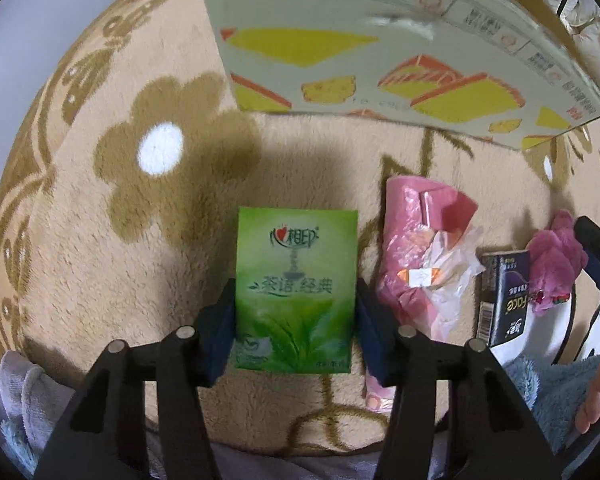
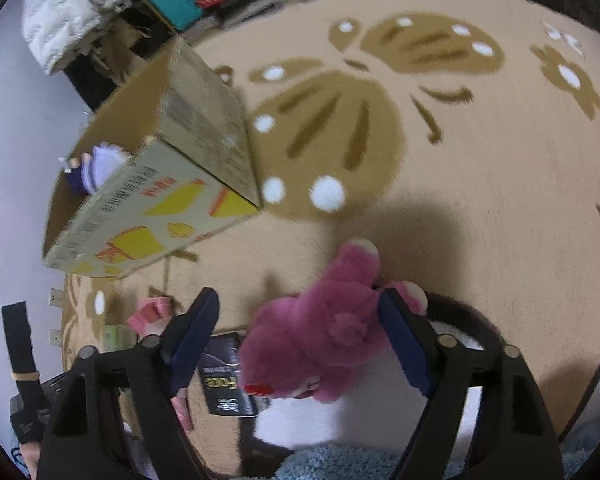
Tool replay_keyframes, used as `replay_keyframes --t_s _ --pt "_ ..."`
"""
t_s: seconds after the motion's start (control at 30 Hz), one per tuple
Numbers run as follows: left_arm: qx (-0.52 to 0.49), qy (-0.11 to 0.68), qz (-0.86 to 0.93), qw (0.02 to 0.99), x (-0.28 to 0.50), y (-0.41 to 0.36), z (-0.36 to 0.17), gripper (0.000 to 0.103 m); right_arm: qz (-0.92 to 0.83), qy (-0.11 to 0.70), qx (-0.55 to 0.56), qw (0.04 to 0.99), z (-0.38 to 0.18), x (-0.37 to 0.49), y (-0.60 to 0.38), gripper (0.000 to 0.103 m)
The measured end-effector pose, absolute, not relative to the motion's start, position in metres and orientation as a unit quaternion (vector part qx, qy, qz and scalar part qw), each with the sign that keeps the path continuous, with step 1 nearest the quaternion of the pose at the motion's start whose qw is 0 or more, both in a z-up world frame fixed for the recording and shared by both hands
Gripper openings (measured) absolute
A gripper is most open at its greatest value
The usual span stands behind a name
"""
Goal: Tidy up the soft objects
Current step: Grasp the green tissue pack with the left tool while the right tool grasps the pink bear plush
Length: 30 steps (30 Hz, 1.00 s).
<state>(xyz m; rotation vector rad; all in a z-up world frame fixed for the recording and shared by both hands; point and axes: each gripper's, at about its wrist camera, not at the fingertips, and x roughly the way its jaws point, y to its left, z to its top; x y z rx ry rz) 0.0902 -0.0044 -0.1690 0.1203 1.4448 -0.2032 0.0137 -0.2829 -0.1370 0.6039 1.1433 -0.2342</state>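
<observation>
Right wrist view: purple-white toy inside cardboard box; right fingers spread around pink plush.

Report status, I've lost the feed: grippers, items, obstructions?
Left hand-held gripper shut on green tissue pack. Right hand-held gripper open around pink plush. Cardboard box ahead, nothing blocking.

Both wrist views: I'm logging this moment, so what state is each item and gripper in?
Left gripper: shut on green tissue pack.
Right gripper: open around pink plush toy.
Cardboard box: open, a small toy inside.
Pink plastic bag: crumpled on rug.
Black pack: lying on rug.
</observation>
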Motion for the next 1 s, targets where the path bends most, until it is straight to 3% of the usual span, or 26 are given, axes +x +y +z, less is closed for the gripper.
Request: replay_keyframes --t_s 0.17,0.83,1.0 --pt "0.061 0.639 -0.099 0.761 0.090 -0.005 -0.161 0.052 -0.126 0.545 0.277 0.781 -0.144 0.016 -0.288 0.074" --pt "0.075 0.606 -0.087 0.787 0.088 -0.008 -0.139 0.052 -0.149 0.544 0.272 0.780 -0.148 0.016 -0.295 0.074" --pt "0.071 0.598 -0.083 0.794 0.087 -0.004 -0.133 0.052 -0.167 0.562 0.236 0.775 -0.153 0.021 -0.289 0.053"
